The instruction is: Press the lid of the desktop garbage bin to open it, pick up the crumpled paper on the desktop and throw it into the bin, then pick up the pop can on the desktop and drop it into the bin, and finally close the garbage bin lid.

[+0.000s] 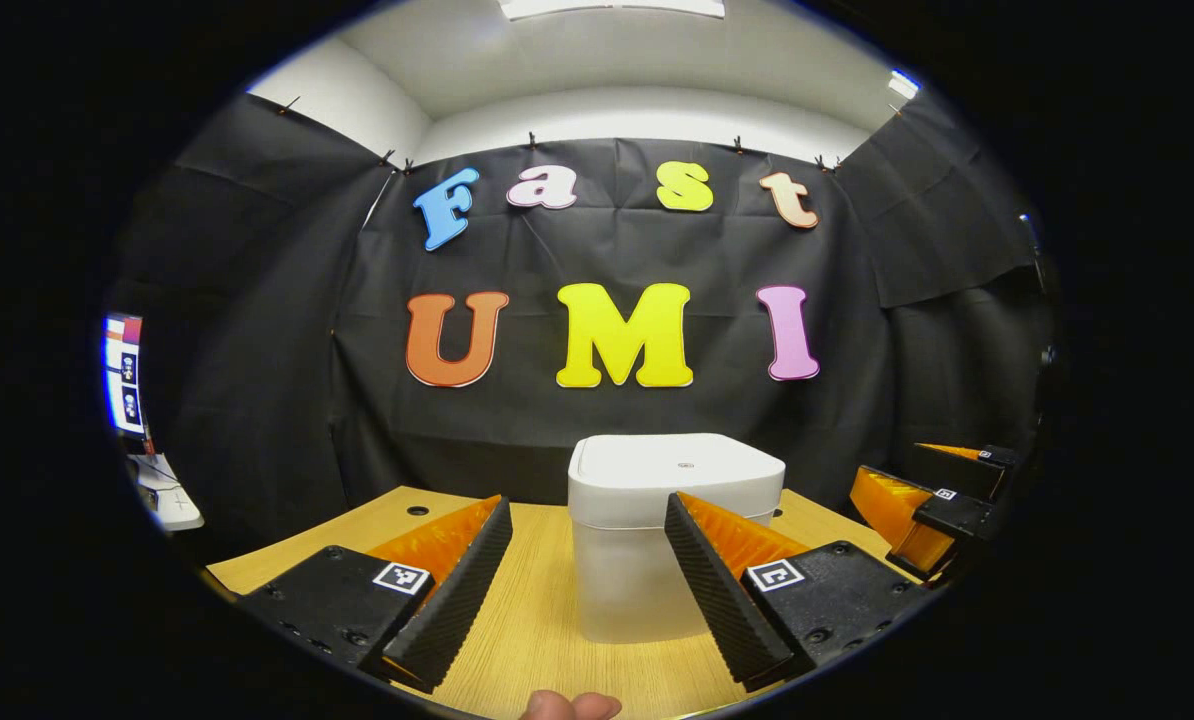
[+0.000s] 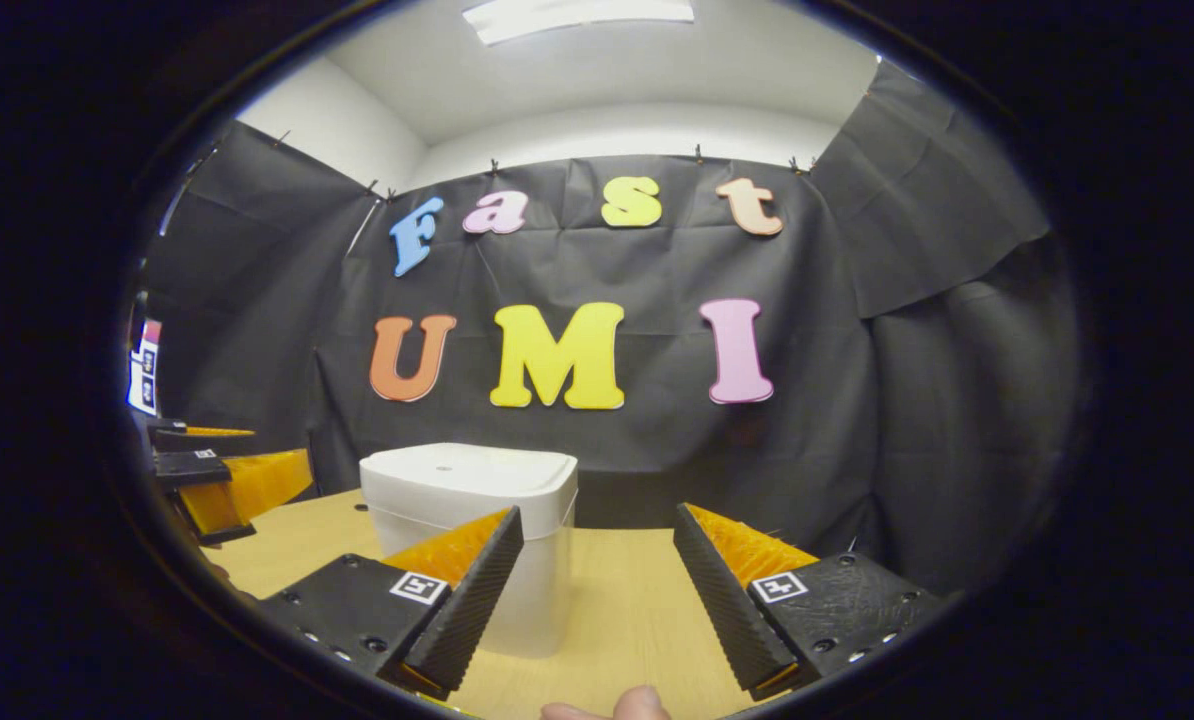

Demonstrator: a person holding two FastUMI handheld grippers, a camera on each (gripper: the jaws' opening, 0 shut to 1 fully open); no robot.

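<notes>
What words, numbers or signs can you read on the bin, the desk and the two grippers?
Bin lid: tiny centre mark, too small to read.
Left gripper and right gripper: square code markers, black-and-white patterns, no words.
Desk: none.

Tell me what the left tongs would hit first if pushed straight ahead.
Most likely the white bin, lid closed: it stands dead ahead between the open left tongs on the wooden desktop. Depth is unclear.
</notes>
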